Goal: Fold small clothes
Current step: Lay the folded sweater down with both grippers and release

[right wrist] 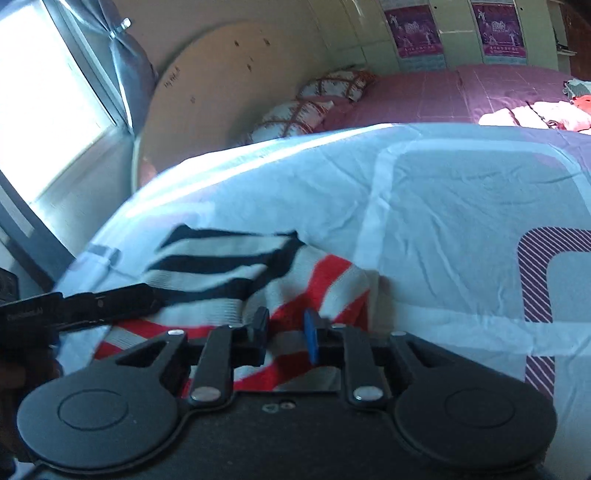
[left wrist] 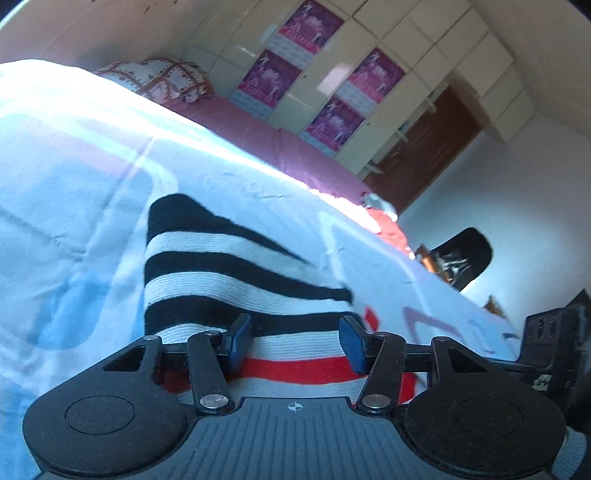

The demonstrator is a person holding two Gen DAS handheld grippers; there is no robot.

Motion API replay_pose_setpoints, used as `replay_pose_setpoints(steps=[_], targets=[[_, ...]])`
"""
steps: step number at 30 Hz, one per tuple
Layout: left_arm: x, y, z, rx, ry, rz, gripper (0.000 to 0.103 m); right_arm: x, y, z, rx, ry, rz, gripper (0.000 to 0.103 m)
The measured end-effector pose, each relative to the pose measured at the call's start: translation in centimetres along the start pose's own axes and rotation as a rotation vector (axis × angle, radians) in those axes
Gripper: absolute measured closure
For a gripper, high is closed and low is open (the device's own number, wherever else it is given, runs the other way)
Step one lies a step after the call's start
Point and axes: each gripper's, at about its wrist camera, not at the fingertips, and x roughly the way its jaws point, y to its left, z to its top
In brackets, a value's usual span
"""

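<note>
Folding looks partway done to me: the striped garment (left wrist: 236, 266) lies on the pale bedsheet (left wrist: 74, 177) with its black-and-white part laid over the red-and-white part, not yet a tidy packet. On my left, the left gripper (left wrist: 295, 341) tilts down over the cloth, pads apart, gripping nothing. On my right, the right gripper (right wrist: 286, 334) also tilts down, jaws narrowed with a gap over the red stripes; I cannot tell whether they pinch fabric.

Nothing is reading clearly: the pink posters (right wrist: 413, 27) on the wardrobe (left wrist: 417, 88) are showing print too small and blurred to make out.
</note>
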Motion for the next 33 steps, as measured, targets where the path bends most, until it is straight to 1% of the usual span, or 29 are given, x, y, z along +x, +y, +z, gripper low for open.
replay_pose_setpoints(steps=[1, 2, 4, 6, 7, 8, 9, 10, 11, 12, 14, 15, 16, 17, 18, 19, 20, 21, 22, 23, 24, 26, 29, 31, 32, 33], targets=[[-0.2, 0.3, -0.1, -0.002, -0.005, 0.01, 0.064, 0.1, -0.3, -0.1, 0.014, -0.011, 0.011, 0.084], [-0.4, 0.5, 0.0, -0.011, -0.006, 0.013, 0.068, 0.1, -0.4, -0.1, 0.02, -0.009, 0.015, 0.084], [-1.2, 0.8, -0.1, -0.026, -0.013, 0.005, 0.069, -0.2, 0.2, -0.1, -0.017, -0.007, 0.002, 0.084], [-2.5, 0.3, -0.3, -0.005, -0.023, 0.013, 0.068, -1.2, 0.8, -0.1, -0.034, -0.018, -0.013, 0.082], [-3.7, -0.1, -0.6, 0.015, -0.041, 0.021, 0.065, -2.3, 1.2, -0.2, -0.045, -0.039, -0.006, 0.081], [-4.8, -0.5, -0.9, 0.031, -0.059, 0.044, 0.053, -3.4, 1.4, -0.4, -0.06, -0.055, -0.003, 0.081], [-6.3, -1.0, -1.3, 0.051, -0.088, 0.068, 0.045, -4.6, 1.7, -0.8, -0.079, -0.063, 0.002, 0.081], [-7.7, -1.4, -2.0, 0.066, -0.119, 0.077, 0.036, -5.7, 2.1, -1.3, -0.099, -0.073, 0.01, 0.081], [-8.6, -1.7, -2.7, 0.07, -0.125, 0.077, 0.036, -6.8, 2.4, -1.9, -0.114, -0.082, 0.019, 0.081], [-9.4, -2.3, -3.5, 0.082, -0.114, 0.076, 0.036, -7.6, 2.9, -2.7, -0.129, -0.085, 0.027, 0.081], [-10.8, -3.6, -5.3, 0.124, -0.124, 0.08, 0.036, -8.5, 4.1, -4.1, -0.168, -0.082, 0.039, 0.083], [-11.3, -4.5, -6.2, 0.162, -0.126, 0.103, 0.038, -8.9, 4.9, -4.9, -0.195, -0.082, 0.034, 0.083], [-11.6, -5.2, -6.8, 0.196, -0.129, 0.137, 0.041, -9.2, 5.6, -5.5, -0.224, -0.087, 0.025, 0.084], [-12.0, -5.7, -7.4, 0.216, -0.133, 0.153, 0.044, -9.6, 6.1, -6.0, -0.248, -0.095, 0.015, 0.084], [-12.3, -6.1, -7.9, 0.232, -0.137, 0.161, 0.044, -9.9, 6.7, -6.5, -0.268, -0.103, 0.003, 0.084], [-12.6, -6.4, -8.3, 0.249, -0.131, 0.185, 0.044, -10.0, 7.0, -6.9, -0.285, -0.105, -0.005, 0.084], [-12.5, -6.4, -8.6, 0.254, -0.115, 0.206, 0.044, -9.8, 7.3, -7.2, -0.303, -0.096, -0.022, 0.087], [-12.2, -5.9, -8.8, 0.246, -0.093, 0.217, 0.044, -9.1, 7.3, -7.5, -0.319, -0.072, -0.058, 0.089], [-11.9, -5.3, -9.0, 0.229, -0.073, 0.231, 0.044, -8.5, 7.1, -7.7, -0.317, -0.053, -0.085, 0.098], [-12.0, -5.1, -9.4, 0.223, -0.07, 0.231, 0.044, -8.1, 6.7, -7.8, -0.301, -0.037, -0.102, 0.103], [-12.2, -4.8, -9.6, 0.225, -0.071, 0.232, 0.044, -7.9, 6.1, -7.9, -0.28, -0.031, -0.11, 0.103], [-12.5, -4.3, -9.8, 0.206, -0.074, 0.227, 0.044, -8.0, 5.5, -7.9, -0.241, -0.036, -0.098, 0.103], [-12.9, -4.0, -10.2, 0.192, -0.077, 0.231, 0.042, -8.0, 5.4, -8.3, -0.238, -0.04, -0.103, 0.103], [-13.9, -4.0, -10.4, 0.168, -0.075, 0.241, 0.042, -8.5, 5.2, -8.2, -0.196, -0.042, -0.103, 0.103], [-14.8, -4.3, -10.5, 0.175, -0.085, 0.261, 0.042, -9.2, 5.2, -8.1, -0.175, -0.054, -0.113, 0.101], [-15.8, -4.9, -10.8, 0.186, -0.093, 0.283, 0.042, -10.3, 5.3, -8.2, -0.158, -0.077, -0.12, 0.095]])
